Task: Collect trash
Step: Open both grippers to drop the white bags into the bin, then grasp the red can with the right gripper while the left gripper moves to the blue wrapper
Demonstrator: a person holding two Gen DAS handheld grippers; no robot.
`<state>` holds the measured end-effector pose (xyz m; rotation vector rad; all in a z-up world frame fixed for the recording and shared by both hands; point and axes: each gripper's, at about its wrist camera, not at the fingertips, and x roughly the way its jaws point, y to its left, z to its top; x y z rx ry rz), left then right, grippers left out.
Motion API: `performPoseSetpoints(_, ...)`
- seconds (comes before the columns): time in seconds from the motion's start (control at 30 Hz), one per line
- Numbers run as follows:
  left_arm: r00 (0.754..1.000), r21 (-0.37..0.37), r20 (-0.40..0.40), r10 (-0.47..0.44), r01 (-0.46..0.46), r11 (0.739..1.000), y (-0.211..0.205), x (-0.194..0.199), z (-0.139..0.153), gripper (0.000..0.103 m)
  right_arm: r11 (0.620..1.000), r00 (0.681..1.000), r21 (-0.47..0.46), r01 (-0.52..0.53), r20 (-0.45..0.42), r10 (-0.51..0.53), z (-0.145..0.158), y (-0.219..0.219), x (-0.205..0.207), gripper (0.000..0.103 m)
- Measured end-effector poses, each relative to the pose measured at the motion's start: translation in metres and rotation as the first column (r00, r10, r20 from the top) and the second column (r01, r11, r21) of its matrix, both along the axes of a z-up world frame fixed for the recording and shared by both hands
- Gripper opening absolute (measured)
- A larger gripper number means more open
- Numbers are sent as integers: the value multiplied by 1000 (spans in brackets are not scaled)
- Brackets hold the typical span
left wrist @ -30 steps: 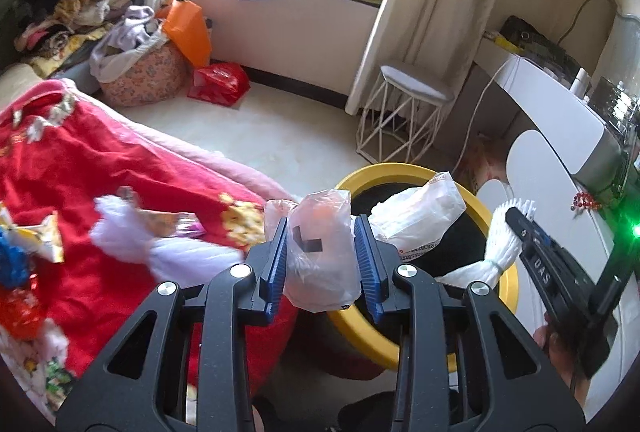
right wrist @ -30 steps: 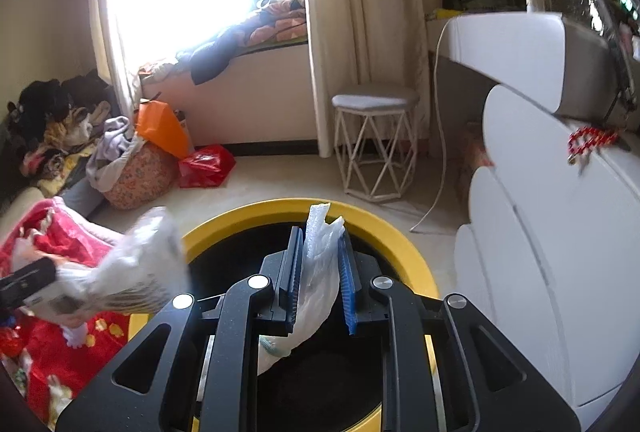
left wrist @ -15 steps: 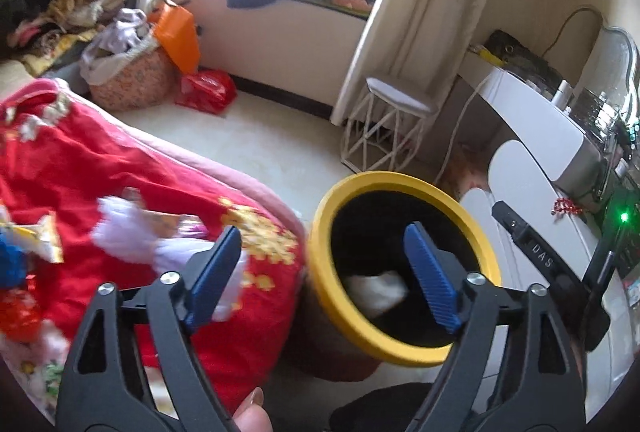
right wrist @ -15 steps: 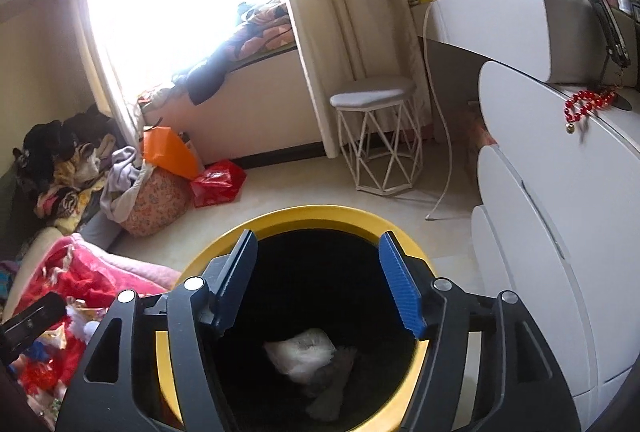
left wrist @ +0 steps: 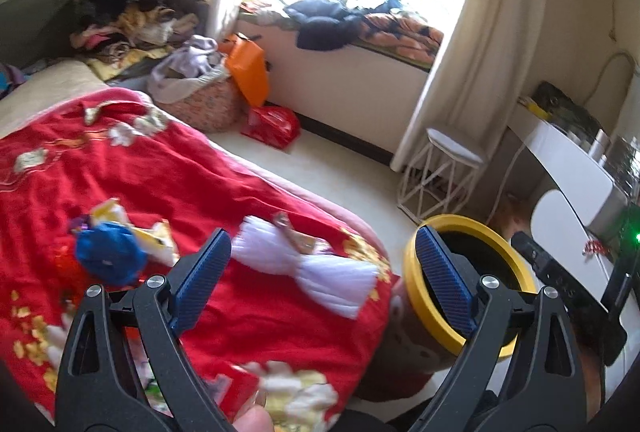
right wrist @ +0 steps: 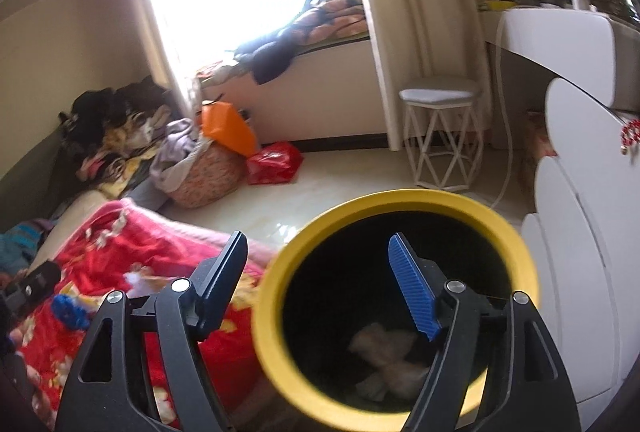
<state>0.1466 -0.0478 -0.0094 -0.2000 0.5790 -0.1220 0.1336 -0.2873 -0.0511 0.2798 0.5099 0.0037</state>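
Note:
A yellow-rimmed bin [left wrist: 412, 272] stands beside a bed with a red blanket [left wrist: 168, 176]; in the right wrist view the bin [right wrist: 400, 202] holds crumpled plastic bags [right wrist: 384, 356]. On the blanket lie a white plastic bundle [left wrist: 320, 272], a blue crumpled ball [left wrist: 110, 258] and yellow wrappers [left wrist: 156, 238]. My left gripper [left wrist: 324, 284] is open and empty above the blanket, over the white bundle. My right gripper [right wrist: 316, 284] is open and empty above the bin's left rim; it also shows at the right in the left wrist view [left wrist: 568, 284].
A white wire stool [left wrist: 436, 172] stands by the curtain. A white desk [left wrist: 576, 168] and white cabinet [right wrist: 580, 272] are to the right of the bin. A laundry basket [left wrist: 200, 104], orange bag [left wrist: 248, 68] and red bag [left wrist: 272, 124] sit on the floor by the window.
Both grippers opened and dropped their plastic bags into the bin. Both then swung left, the left one from the bin to over the blanket.

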Motion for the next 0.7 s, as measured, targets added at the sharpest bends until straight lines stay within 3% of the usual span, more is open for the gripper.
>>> performPoseSetpoints(0.4, 996, -6, 17, 91, -91, 996, 53, -13, 4, 85, 983, 983, -2, -182, -16, 182, 8, 77, -12, 76)
performPoseSetpoints(0.7, 984, -15, -8, 176, -176, 984, 97, -13, -2, 85, 951, 947, 5, -310, -90, 309, -1, 131, -21, 77)
